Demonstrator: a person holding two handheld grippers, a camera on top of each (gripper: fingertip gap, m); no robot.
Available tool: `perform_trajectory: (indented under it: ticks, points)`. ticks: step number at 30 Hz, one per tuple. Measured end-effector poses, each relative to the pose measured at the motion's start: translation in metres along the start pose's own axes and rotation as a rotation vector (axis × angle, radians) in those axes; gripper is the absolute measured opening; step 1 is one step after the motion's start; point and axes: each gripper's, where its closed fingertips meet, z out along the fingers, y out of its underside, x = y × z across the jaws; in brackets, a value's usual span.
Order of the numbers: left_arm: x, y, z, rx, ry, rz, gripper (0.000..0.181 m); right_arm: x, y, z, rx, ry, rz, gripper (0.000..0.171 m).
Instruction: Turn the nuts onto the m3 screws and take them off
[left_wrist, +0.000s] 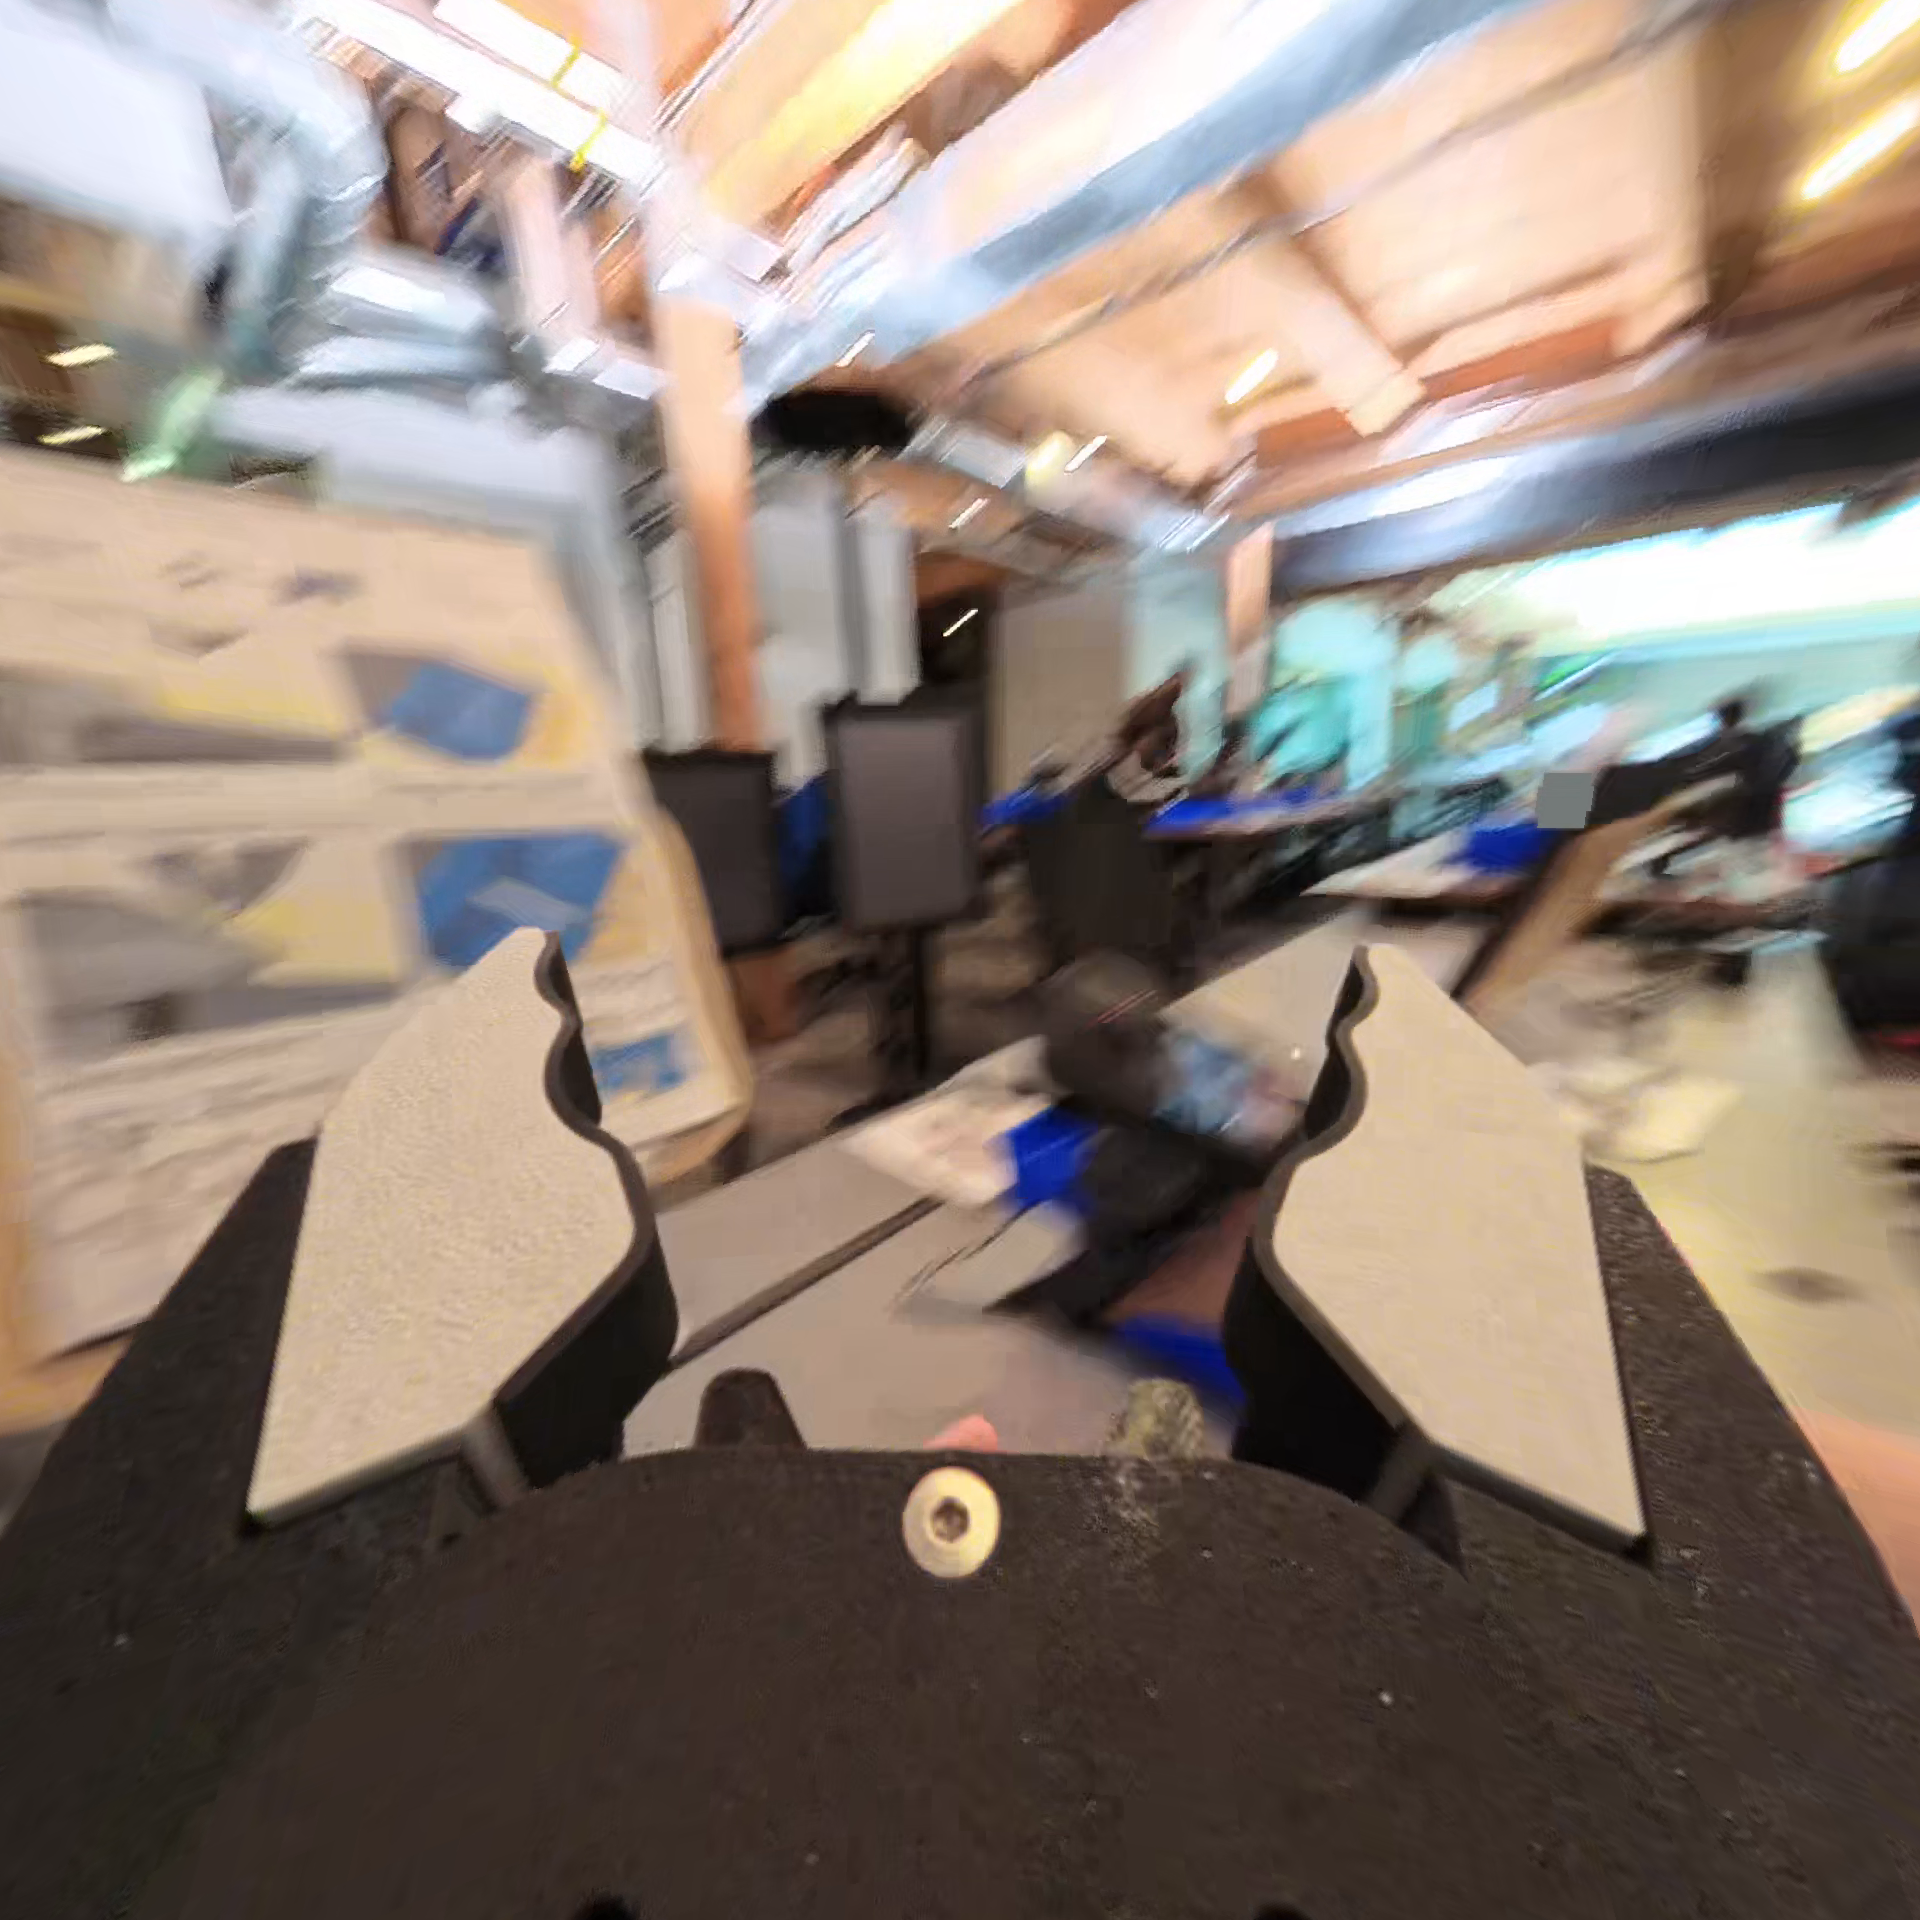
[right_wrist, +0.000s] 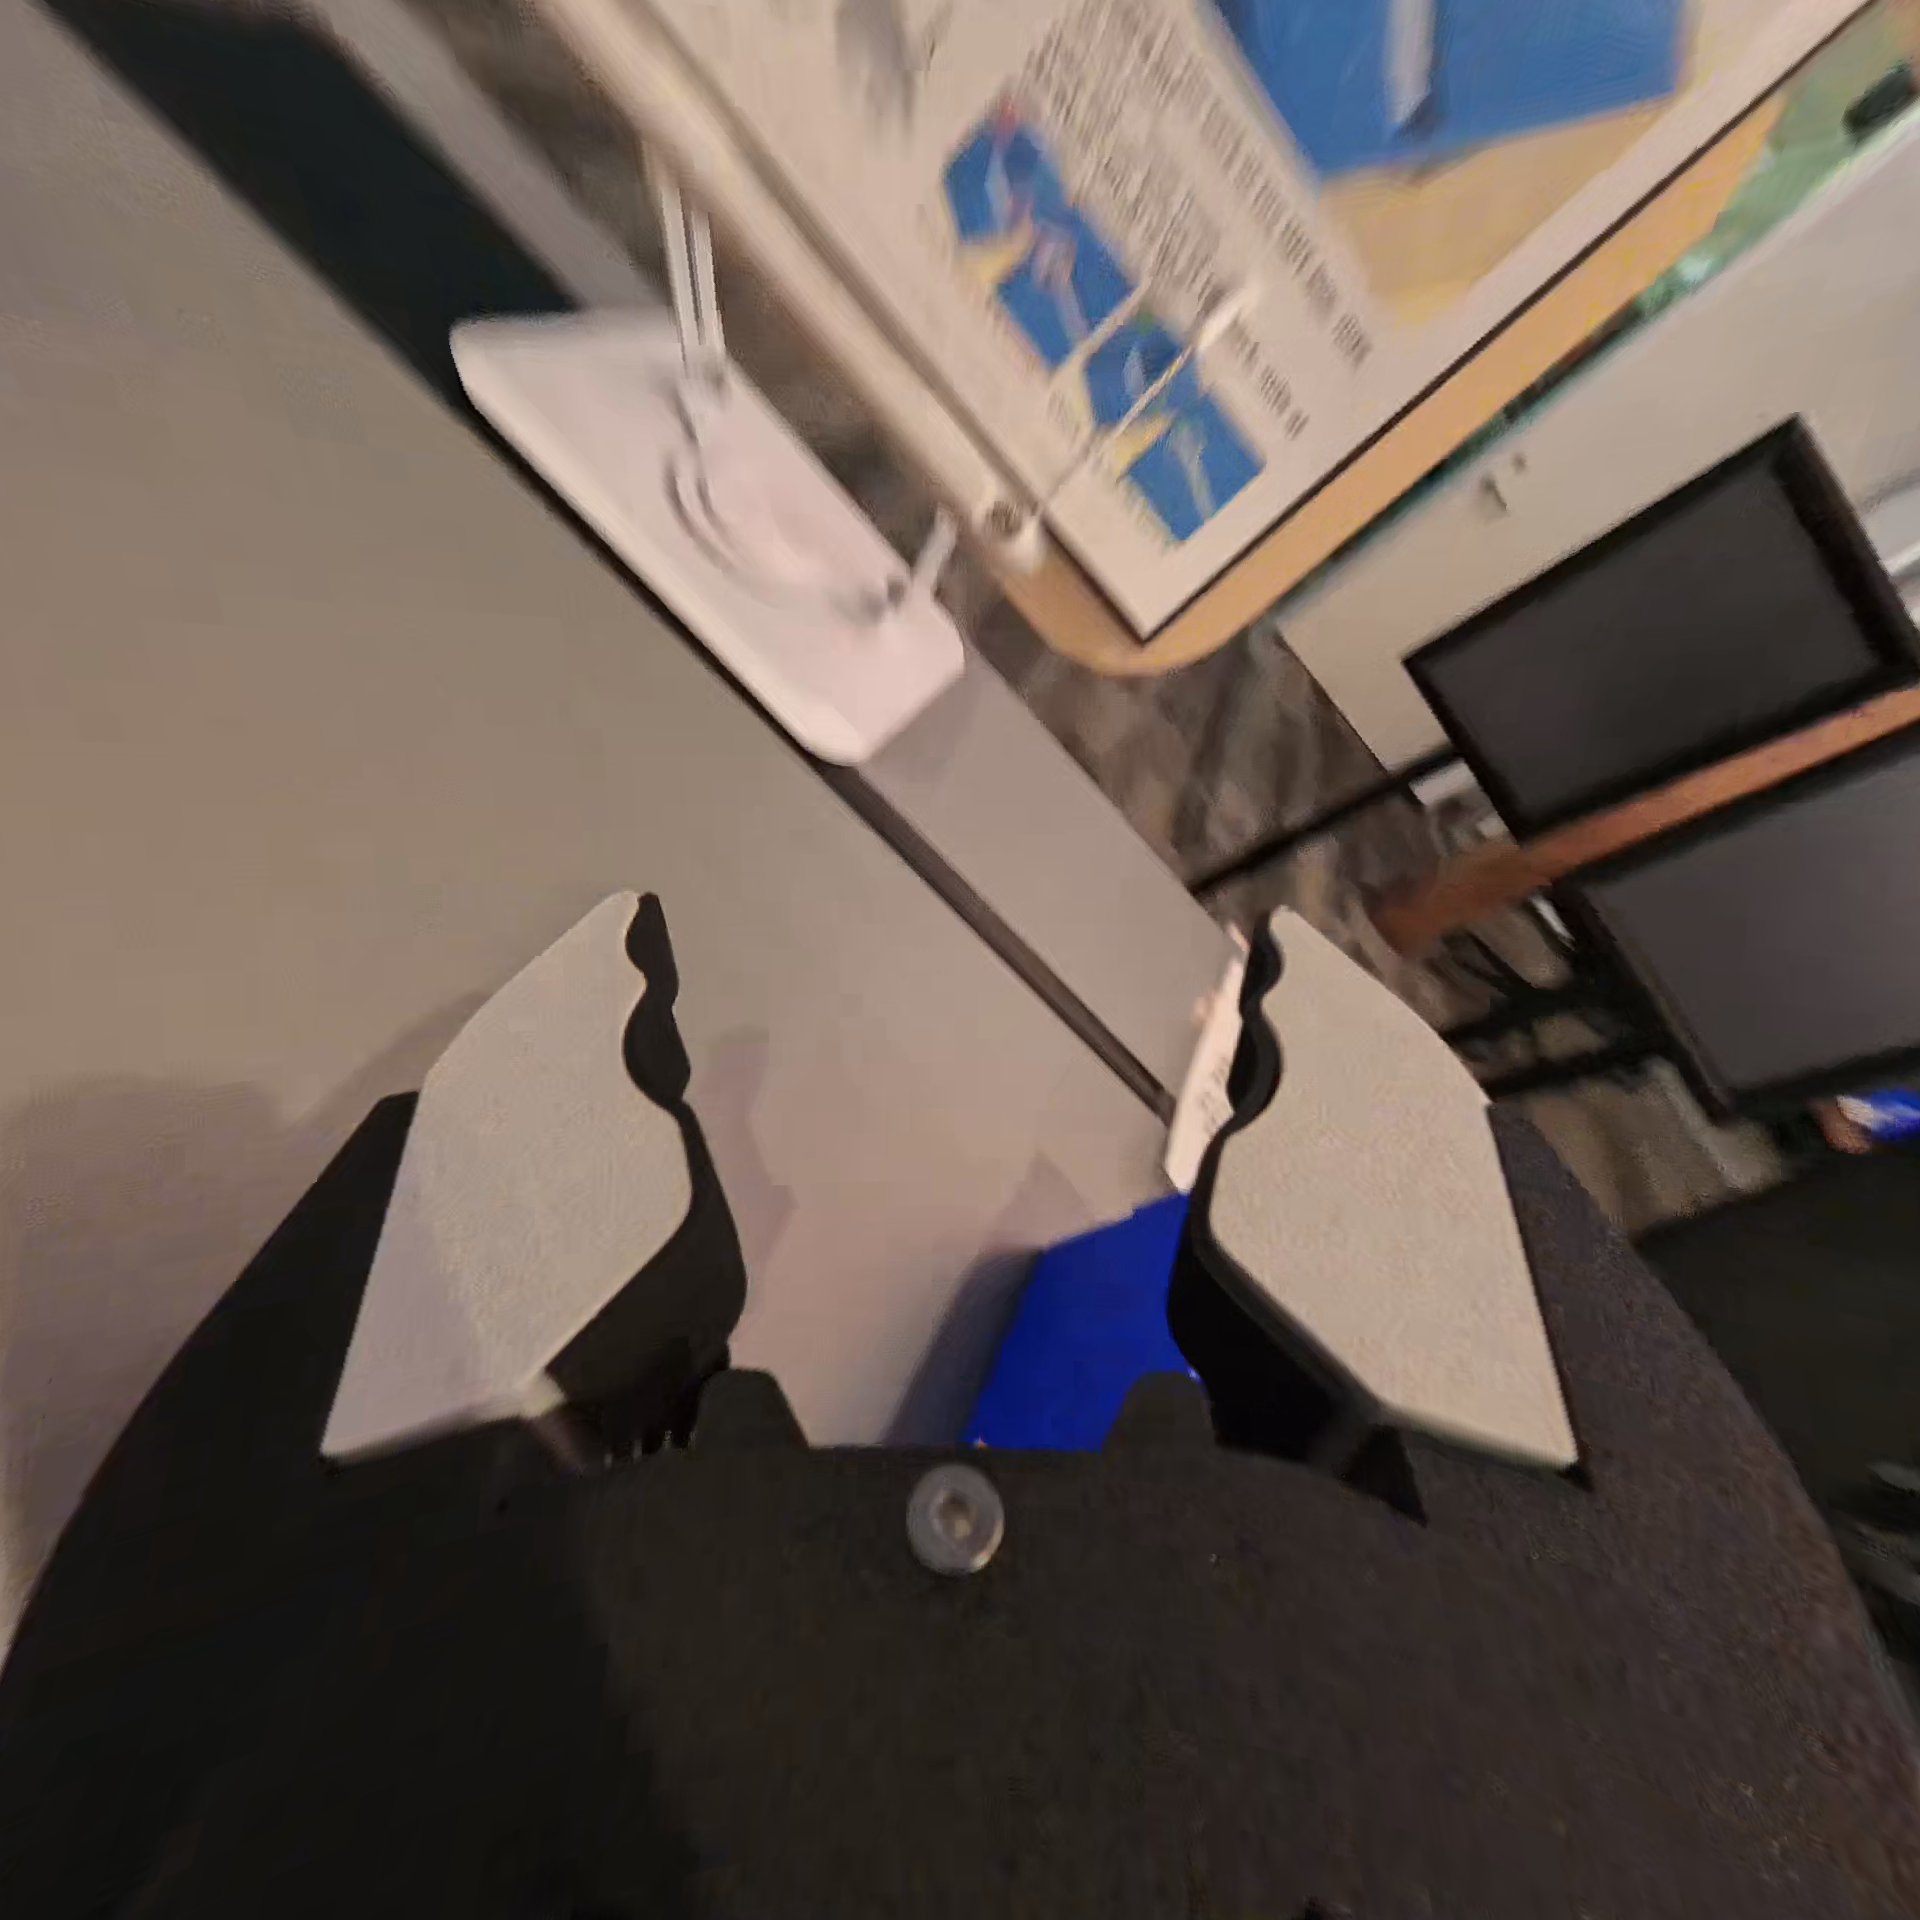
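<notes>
While both views blur, two tongs, left tongs (left_wrist: 951, 961) and right tongs (right_wrist: 956, 925), gape empty above one grey table (right_wrist: 260, 675)

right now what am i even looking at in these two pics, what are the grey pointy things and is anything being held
These are two handheld grippers, one in each of a person's hands, and each picture comes from a camera mounted on one of them, looking forward along its two fingers. The grey pointed plates are those fingers.

In the left wrist view, the left gripper is open and empty. It points out across a blurred workshop with dark monitors and a grey table.

In the right wrist view, the right gripper is also open and empty. It is over the grey table, where a white stand base sits. A blue object shows low between the fingers. I cannot tell what it is.

Both pictures are motion-blurred. No nuts or screws can be made out.
</notes>
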Motion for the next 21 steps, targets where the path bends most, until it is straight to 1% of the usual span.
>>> perform_trajectory:
  ticks: [2,4,6,9,13,17,21]
  points:
    - [0.045,-0.034,-0.012,0.189,0.169,-0.072,0.132,-0.016,0.006,0.006,-0.101,0.037,-0.083,0.097]
    - [0.073,-0.056,-0.028,0.333,0.244,-0.045,0.131,-0.036,0.001,0.005,-0.144,0.038,-0.134,0.096]
    - [0.092,-0.066,-0.040,0.400,0.281,0.006,0.131,-0.051,-0.005,-0.001,-0.180,0.041,-0.197,0.096]
    - [0.104,-0.076,-0.053,0.484,0.332,-0.024,0.130,-0.072,-0.013,-0.010,-0.212,0.016,-0.248,0.095]
    - [0.107,-0.066,-0.051,0.474,0.379,-0.096,0.130,-0.087,-0.008,-0.022,-0.306,-0.019,-0.281,0.094]
    - [0.103,-0.051,-0.042,0.440,0.363,-0.092,0.129,-0.086,-0.015,-0.030,-0.303,0.009,-0.302,0.093]
    - [0.097,-0.046,-0.039,0.426,0.345,-0.095,0.129,-0.083,-0.013,-0.034,-0.337,0.041,-0.327,0.093]
